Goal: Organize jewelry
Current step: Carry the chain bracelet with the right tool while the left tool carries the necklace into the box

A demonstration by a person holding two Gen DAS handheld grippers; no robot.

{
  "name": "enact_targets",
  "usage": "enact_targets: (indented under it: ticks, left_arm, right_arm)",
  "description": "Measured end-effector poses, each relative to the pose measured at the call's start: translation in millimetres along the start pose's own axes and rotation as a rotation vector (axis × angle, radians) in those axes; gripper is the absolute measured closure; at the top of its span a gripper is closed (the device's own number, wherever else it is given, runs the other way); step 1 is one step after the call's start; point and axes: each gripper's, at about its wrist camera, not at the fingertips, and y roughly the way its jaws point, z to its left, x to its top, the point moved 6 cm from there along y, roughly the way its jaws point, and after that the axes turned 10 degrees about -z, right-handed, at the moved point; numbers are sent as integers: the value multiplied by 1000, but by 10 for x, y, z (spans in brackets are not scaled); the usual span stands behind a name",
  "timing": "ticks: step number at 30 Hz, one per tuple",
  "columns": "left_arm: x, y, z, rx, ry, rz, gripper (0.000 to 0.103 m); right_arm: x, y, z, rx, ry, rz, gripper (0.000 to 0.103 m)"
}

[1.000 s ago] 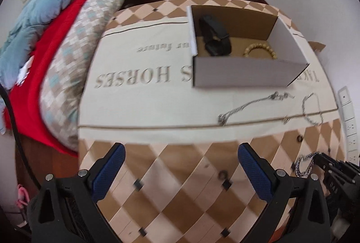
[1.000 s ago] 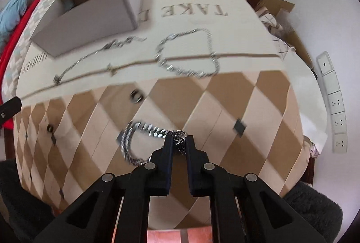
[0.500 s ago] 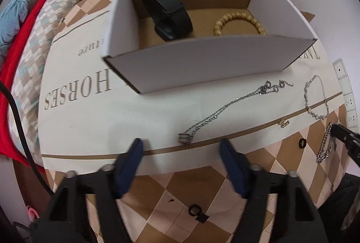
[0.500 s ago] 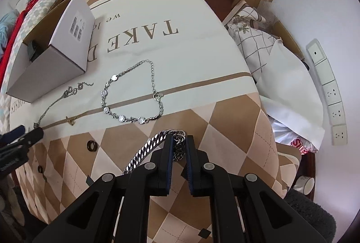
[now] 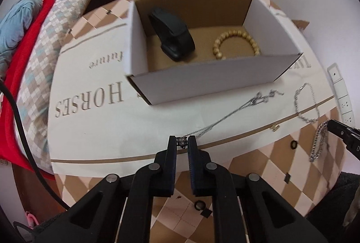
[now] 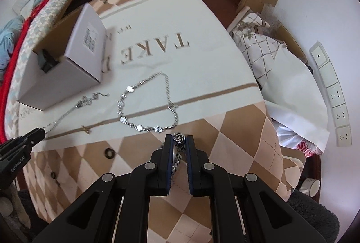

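My left gripper (image 5: 182, 142) is shut on the pendant end of a thin silver necklace (image 5: 234, 112) that trails across the tablecloth toward the white cardboard box (image 5: 202, 85). The box holds a black band (image 5: 173, 37) and a gold bead bracelet (image 5: 236, 45). My right gripper (image 6: 180, 139) is shut on a thick silver chain bracelet (image 5: 318, 144), which hangs from it above the table's right side. A silver link bracelet (image 6: 146, 103) lies flat on the cloth ahead of the right gripper.
Small dark rings (image 6: 109, 153) (image 5: 293, 144) and a gold charm (image 5: 275, 127) lie on the checked tablecloth (image 5: 94, 121). A bed with red and blue bedding (image 5: 27, 40) is to the left. Bags and a carton (image 6: 265, 49) stand by the right wall.
My left gripper went from open to shut on the thin necklace's end. My right gripper kept hold of the thick chain and lifted it off the table.
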Motion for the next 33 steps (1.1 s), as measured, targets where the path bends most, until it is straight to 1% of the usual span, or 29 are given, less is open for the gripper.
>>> enact_targets:
  ticks: [3, 9, 16, 21, 24, 28, 33]
  left_arm:
    - [49, -171, 34, -9, -9, -33, 96]
    - [173, -537, 170, -53, -36, -93, 96]
    - [304, -938, 297, -62, -39, -156, 96]
    - [444, -1239, 429, -71, -46, -203, 96]
    - [566, -1415, 502, -90, -60, -229, 96]
    - [807, -1725, 580, -144, -82, -277, 96]
    - [1224, -2119, 609, -207, -82, -343, 96]
  right_arm:
    - [56, -146, 85, 25, -9, -26, 92]
    - [148, -422, 241, 80, -14, -68, 92]
    - [270, -666, 393, 146, -7, -105, 92]
    - [428, -836, 585, 203, -12, -132, 92]
    - [566, -957, 727, 242, -20, -155, 92]
    - [804, -1113, 941, 290, -44, -185, 92]
    - [1162, -1264, 1183, 331, -78, -223, 92]
